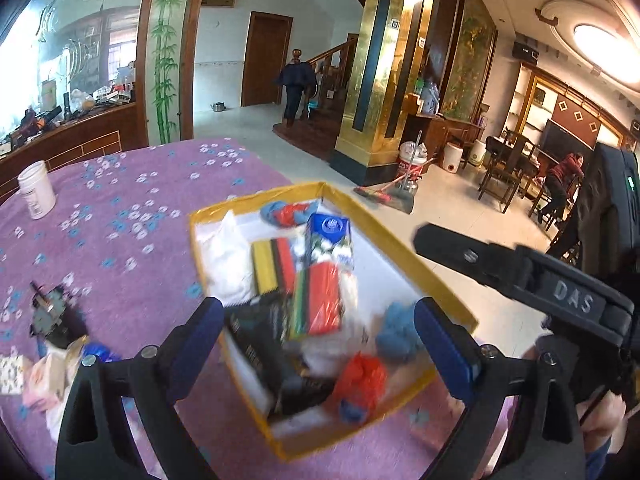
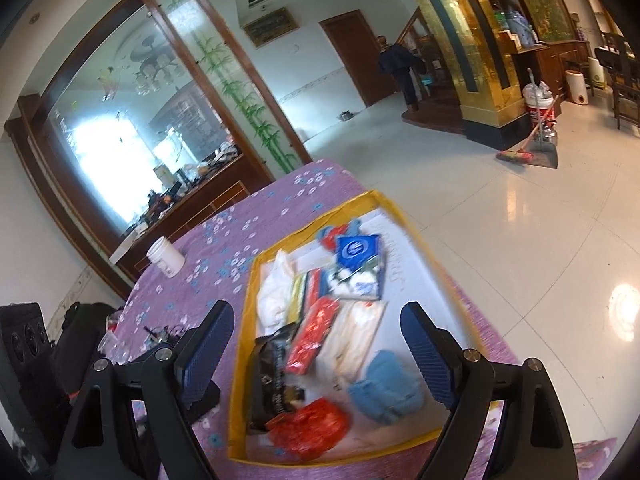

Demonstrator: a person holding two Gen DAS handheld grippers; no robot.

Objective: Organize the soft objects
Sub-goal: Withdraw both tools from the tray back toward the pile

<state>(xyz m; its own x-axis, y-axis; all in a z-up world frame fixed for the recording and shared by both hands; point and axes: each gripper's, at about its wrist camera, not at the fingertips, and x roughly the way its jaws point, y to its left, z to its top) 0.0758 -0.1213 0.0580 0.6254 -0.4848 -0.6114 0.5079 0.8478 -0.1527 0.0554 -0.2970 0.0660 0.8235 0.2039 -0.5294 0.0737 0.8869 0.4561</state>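
Observation:
A shallow yellow-rimmed box (image 1: 256,194) sits on the purple flowered tablecloth (image 1: 120,240). In it lie a white cloth (image 1: 224,256), a blue tissue pack (image 1: 330,240), a red packet (image 1: 324,300), a black packet (image 1: 260,336), a blue cloth (image 1: 396,328) and a red plastic bag (image 1: 360,384). My left gripper (image 1: 320,340) hovers open over the box's near half, pads apart with nothing pressed. My right gripper (image 2: 316,344) is also open, above the same box (image 2: 240,360), over the blue cloth (image 2: 386,388) and red bag (image 2: 308,426). Its black body (image 1: 572,296) shows at right in the left wrist view.
A white jar (image 1: 36,190) stands at the table's far left. Small clutter (image 1: 52,316) and light packets (image 1: 44,380) lie on the cloth at near left. The box sits close to the table's right edge, with tiled floor, a broom and a dustpan (image 1: 384,194) beyond.

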